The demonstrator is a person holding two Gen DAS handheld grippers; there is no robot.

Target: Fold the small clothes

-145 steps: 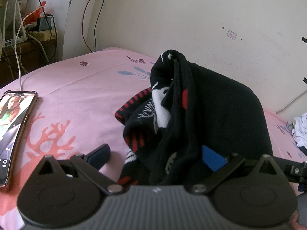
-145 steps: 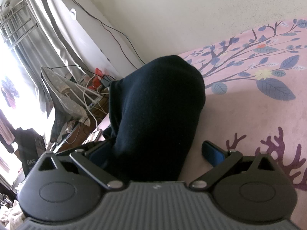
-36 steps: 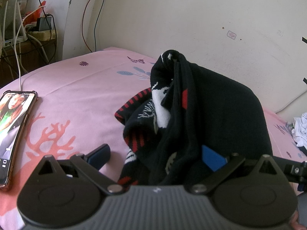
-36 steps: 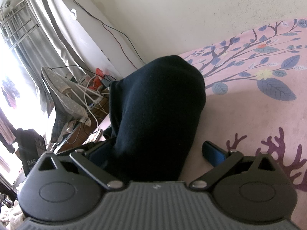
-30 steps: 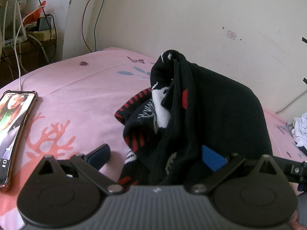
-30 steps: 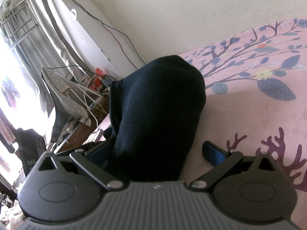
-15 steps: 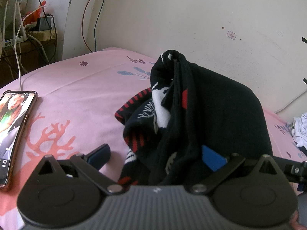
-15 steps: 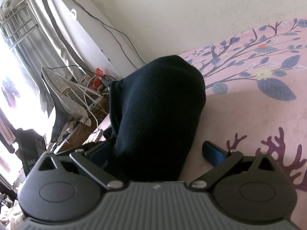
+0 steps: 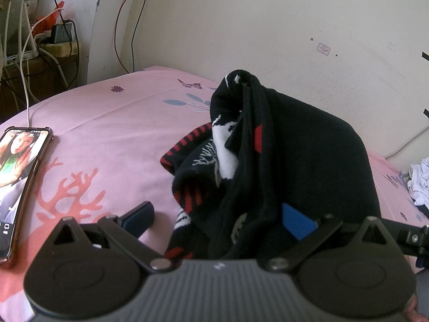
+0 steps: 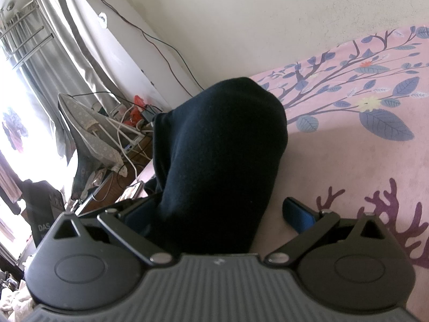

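- Left wrist view: a black garment with red and white pattern sits bunched on the pink bed, right of a phone.
- It looks soft, light and limp; I judge a hem or corner is the best hold, not the bulk.
- Left gripper: jaws wide, cloth heaped between them, not pinched.
- Right gripper: also spread wide, the dark cloth lying against its left finger, right one clear.

Left claw has its blue-padded fingers spread wide; right claw likewise gapes, fingers far apart, both held low.
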